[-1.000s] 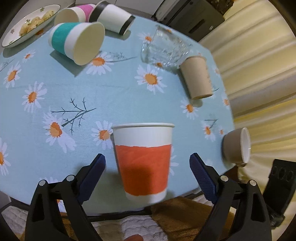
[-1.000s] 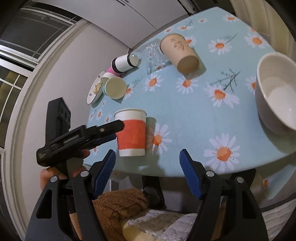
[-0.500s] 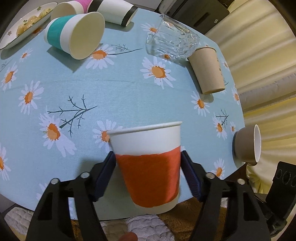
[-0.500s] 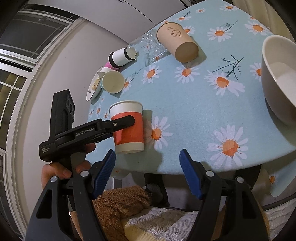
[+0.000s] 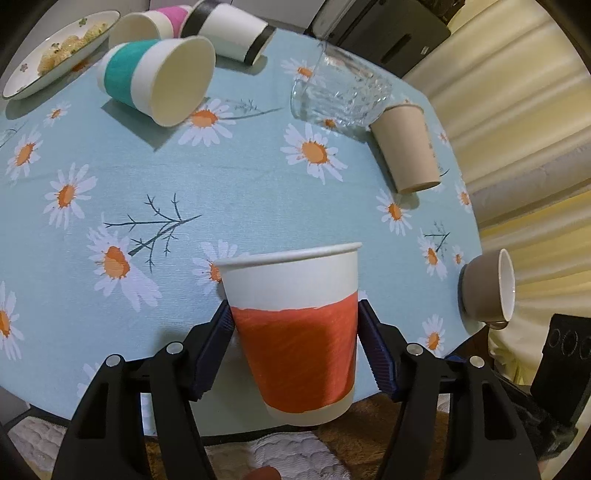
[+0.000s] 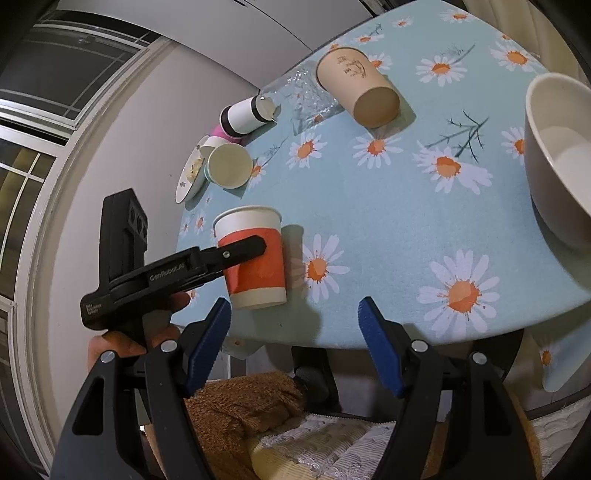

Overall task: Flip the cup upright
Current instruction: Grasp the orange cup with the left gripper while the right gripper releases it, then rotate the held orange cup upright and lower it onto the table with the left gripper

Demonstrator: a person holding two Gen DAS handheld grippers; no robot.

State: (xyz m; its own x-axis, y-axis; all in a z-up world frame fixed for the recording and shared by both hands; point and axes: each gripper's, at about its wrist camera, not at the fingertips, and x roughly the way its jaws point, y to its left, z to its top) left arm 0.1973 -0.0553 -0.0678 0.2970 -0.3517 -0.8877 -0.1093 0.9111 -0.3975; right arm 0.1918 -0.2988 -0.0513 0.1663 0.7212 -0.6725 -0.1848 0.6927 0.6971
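A white paper cup with an orange band [image 5: 295, 332] stands upright, mouth up, near the table's front edge. My left gripper [image 5: 295, 314] is shut on it, a blue pad on each side of the orange band. In the right wrist view the cup [image 6: 255, 266] and the left gripper [image 6: 258, 245] show at the left. My right gripper [image 6: 295, 347] is open and empty, held off the table's front edge below the cup.
On the daisy tablecloth [image 5: 184, 192] lie a teal-banded cup [image 5: 159, 79], a pink cup [image 5: 147, 26], a black-rimmed white cup [image 5: 229, 33], a glass mug [image 5: 340, 92] and a tan cup [image 5: 406, 144], all on their sides. A grey bowl [image 6: 557, 155] sits at the right, a snack plate [image 5: 55, 51] far left.
My left gripper moved forward around the orange cup and closed on it; the cup now sits slightly tilted between the pads. The right gripper stayed open.
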